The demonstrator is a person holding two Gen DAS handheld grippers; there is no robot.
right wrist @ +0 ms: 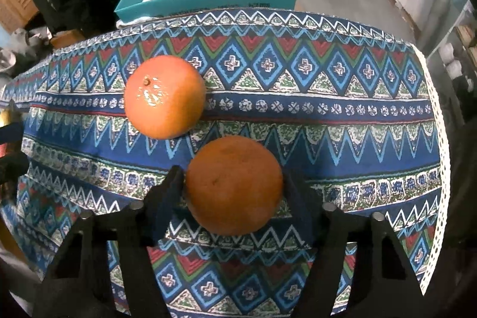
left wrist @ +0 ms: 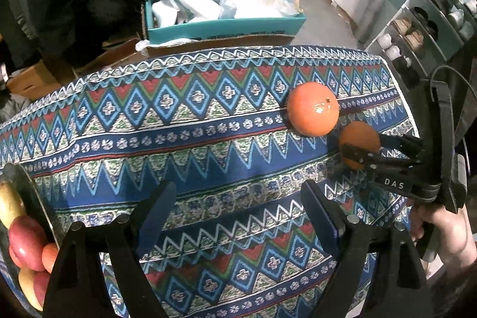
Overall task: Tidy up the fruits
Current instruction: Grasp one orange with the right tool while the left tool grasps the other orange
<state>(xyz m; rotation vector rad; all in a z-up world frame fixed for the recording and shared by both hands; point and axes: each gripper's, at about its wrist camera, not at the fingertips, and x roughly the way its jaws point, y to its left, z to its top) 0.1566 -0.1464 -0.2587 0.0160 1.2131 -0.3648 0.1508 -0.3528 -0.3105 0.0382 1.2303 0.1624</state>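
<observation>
Fruits sit in two places on the patterned tablecloth (left wrist: 208, 121): at the table's left edge a dark tray (left wrist: 32, 198) holds red and yellow apples (left wrist: 25, 243), and toward the right edge two oranges lie near each other. The left gripper (left wrist: 235, 216) hangs over the near middle of the cloth with its jaws wide apart, holding nothing. The right gripper (right wrist: 234, 192) closes both fingers (right wrist: 170, 192) against the sides of the nearer orange (right wrist: 234, 184), with the glossier far orange (right wrist: 165, 96) just beyond and leftward.
</observation>
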